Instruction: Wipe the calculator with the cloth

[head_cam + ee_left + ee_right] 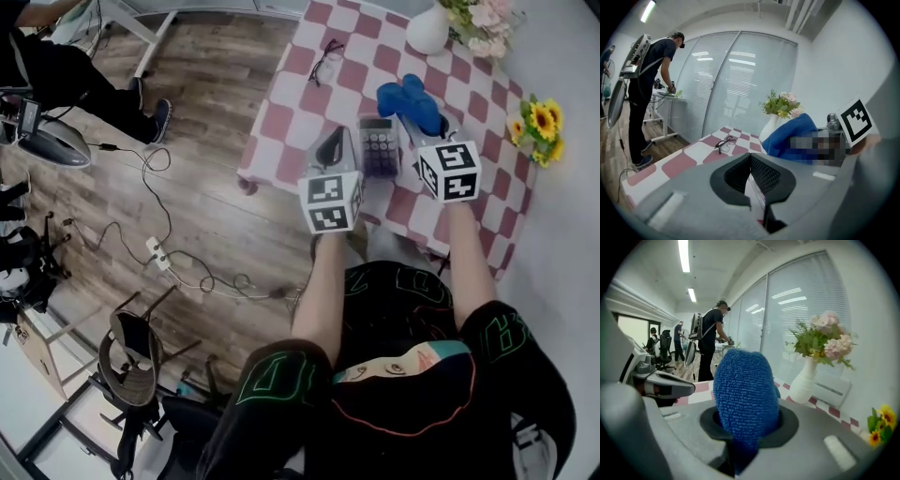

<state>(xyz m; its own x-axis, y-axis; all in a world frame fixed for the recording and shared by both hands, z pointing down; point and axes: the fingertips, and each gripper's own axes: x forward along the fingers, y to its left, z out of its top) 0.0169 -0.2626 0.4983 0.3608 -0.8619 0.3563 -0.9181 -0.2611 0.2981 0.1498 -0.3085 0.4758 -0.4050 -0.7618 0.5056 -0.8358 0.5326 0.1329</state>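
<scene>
A dark calculator (380, 146) lies flat near the front edge of the pink-and-white checked table (291, 112). My left gripper (331, 142) rests just left of it. Its jaws are shut (750, 157), with only a thin wedge of tablecloth showing below the pads and nothing held. My right gripper (421, 129) is just right of the calculator and is shut on a blue fluffy cloth (410, 99). The cloth (746, 389) bulges up out of the jaws (745, 427) and hides the fingertips. It also appears in the left gripper view, where the cloth (791, 137) is held above the table.
Glasses (325, 60) lie at the table's far left, also glasses (724, 142). A white vase of flowers (428, 29) stands at the back, and sunflowers (540, 126) at the right edge. A power strip (156, 251) with cables and a chair (131, 349) are on the wood floor. A person (647, 89) stands nearby.
</scene>
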